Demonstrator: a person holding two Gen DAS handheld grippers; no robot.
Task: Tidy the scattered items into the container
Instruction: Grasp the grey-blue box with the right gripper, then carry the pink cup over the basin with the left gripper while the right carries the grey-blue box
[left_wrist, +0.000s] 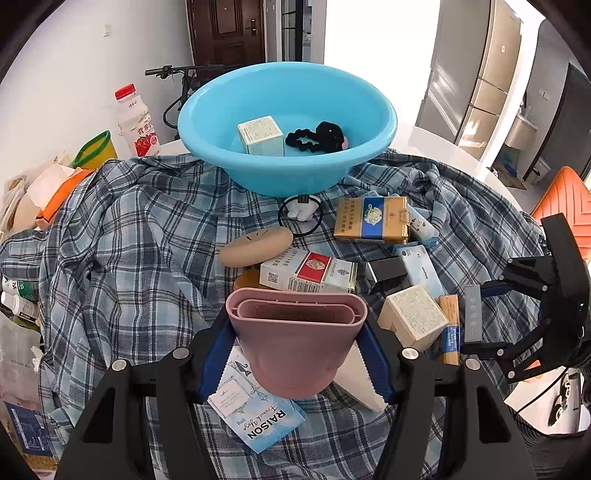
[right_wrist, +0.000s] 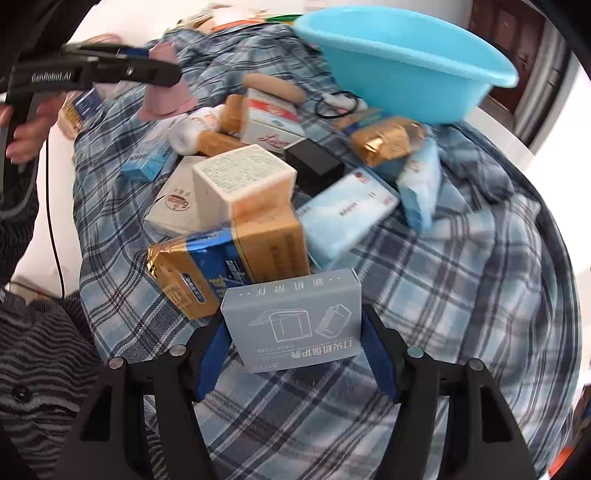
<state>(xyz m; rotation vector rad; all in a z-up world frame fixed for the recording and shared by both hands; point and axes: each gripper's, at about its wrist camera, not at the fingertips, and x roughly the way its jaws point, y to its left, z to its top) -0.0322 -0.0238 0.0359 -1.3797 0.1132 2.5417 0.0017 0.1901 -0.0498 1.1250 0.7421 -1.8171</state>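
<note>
1. One blue basin (left_wrist: 288, 110) at 12 o'clock in the left wrist view, resting on the plaid cloth (left_wrist: 129, 240); two things inside: one pale carton (left_wrist: 260, 136) and one black hair tie (left_wrist: 317, 138), side by side.
2. Outside the basin, on the cloth: two gold-and-blue packs (left_wrist: 371, 220) (right_wrist: 207, 266), one white-and-red pack (left_wrist: 308, 271), one tan oval pad (left_wrist: 255, 240), one black box (left_wrist: 386, 268), one cream carton (left_wrist: 412, 317), one light-blue RAISON sachet (left_wrist: 258, 417), one white charm on a black loop (left_wrist: 301, 212) just below the basin at 12.
3. Left gripper (left_wrist: 295, 354): low at 6 o'clock, pointing toward the basin, blue pads clamped on both sides of one pink cup (left_wrist: 295, 339), rim facing the basin, held above the sachet.
4. Right gripper (right_wrist: 295, 354): closed on one grey box (right_wrist: 295, 321) printed with line drawings, held at 6 o'clock just in front of the gold-and-blue pack; seen at 3 o'clock from the left wrist camera.
5. Hand (right_wrist: 26, 133) at 9 o'clock in the right wrist view, wrapped round the left tool's handle.
6. Edges: white tabletop (right_wrist: 517, 155) showing beyond the cloth at 2 o'clock; open plaid from 3 to 5 o'clock; clutter packed between both grippers and the basin.
</note>
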